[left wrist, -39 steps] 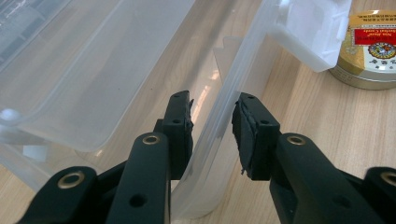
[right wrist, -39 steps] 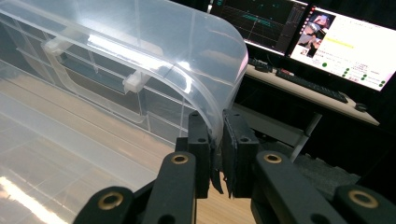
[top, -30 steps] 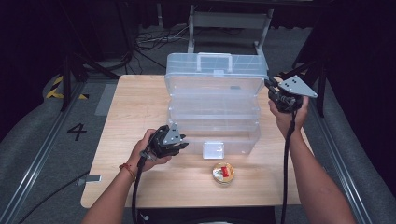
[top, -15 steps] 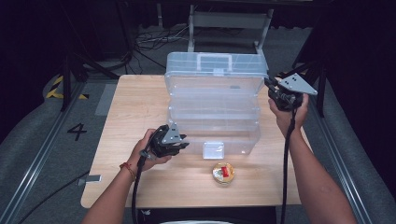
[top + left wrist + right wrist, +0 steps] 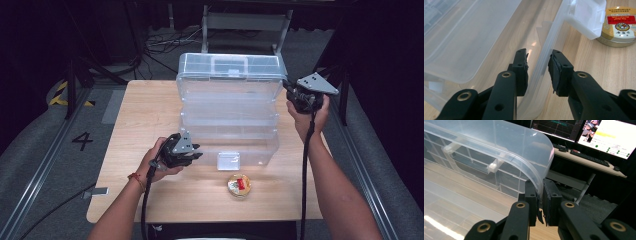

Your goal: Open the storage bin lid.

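R gripper (image 5: 539, 195) jaws were clamped on the raised lid's (image 5: 230, 75) curved edge at the clear plastic box's (image 5: 227, 132) far right corner. L gripper (image 5: 537, 72) jaws stood apart w/ the box's thin front wall between them; contact couldn't be told. Box sat mid-table on the light wooden tabletop (image 5: 145, 115), long axis across the table, lid upright at the back, latch (image 5: 228, 161) facing the person. A small round tin (image 5: 239, 185) lay just in front. Grey floor, dark room, monitors (image 5: 599, 132) beyond.
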`<state>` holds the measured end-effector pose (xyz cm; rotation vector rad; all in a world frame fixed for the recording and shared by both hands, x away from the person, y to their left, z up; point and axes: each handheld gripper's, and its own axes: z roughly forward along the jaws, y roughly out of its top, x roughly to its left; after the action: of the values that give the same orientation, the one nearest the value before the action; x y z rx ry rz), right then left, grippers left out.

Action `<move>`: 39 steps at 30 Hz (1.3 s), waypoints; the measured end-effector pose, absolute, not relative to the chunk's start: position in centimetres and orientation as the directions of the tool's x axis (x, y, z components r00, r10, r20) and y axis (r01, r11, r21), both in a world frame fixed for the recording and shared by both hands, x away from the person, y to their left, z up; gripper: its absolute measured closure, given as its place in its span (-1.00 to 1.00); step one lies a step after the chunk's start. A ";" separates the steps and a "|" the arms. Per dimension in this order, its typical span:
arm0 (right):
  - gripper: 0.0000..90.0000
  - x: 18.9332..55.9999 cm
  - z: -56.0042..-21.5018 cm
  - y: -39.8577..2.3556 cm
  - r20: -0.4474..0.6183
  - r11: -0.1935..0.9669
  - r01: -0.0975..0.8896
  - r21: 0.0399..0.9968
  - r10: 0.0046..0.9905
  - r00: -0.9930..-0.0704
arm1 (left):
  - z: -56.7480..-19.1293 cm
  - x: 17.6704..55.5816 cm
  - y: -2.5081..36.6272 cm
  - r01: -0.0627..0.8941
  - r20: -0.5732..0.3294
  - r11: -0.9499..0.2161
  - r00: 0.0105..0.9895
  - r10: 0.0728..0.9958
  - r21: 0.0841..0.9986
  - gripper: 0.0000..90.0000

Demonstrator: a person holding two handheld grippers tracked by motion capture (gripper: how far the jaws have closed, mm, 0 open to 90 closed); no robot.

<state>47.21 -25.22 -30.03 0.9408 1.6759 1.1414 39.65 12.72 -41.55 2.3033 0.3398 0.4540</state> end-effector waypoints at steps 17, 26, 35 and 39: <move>0.90 49.5 -29.3 -25.1 -0.266 0.319 0.124 0.939 0.907 -0.326 | -41.6 39.6 12.7 0.114 0.214 -0.677 0.900 0.381 0.727 0.52; 0.91 50.5 -29.2 -25.1 -0.242 0.298 0.130 0.946 0.912 -0.332 | -41.6 39.5 12.6 0.120 0.216 -0.673 0.894 0.393 0.730 0.49; 0.91 51.4 -28.9 -25.3 -0.218 0.283 0.149 0.947 0.912 -0.347 | -41.8 39.3 12.5 0.124 0.218 -0.660 0.885 0.412 0.741 0.45; 0.91 52.0 -28.9 -25.4 -0.211 0.280 0.157 0.947 0.912 -0.353 | -41.9 39.3 12.6 0.126 0.216 -0.656 0.884 0.414 0.744 0.45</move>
<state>52.00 -25.38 -28.85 0.9805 1.7206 1.1462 39.33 12.55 -41.87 2.2679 0.3861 0.4755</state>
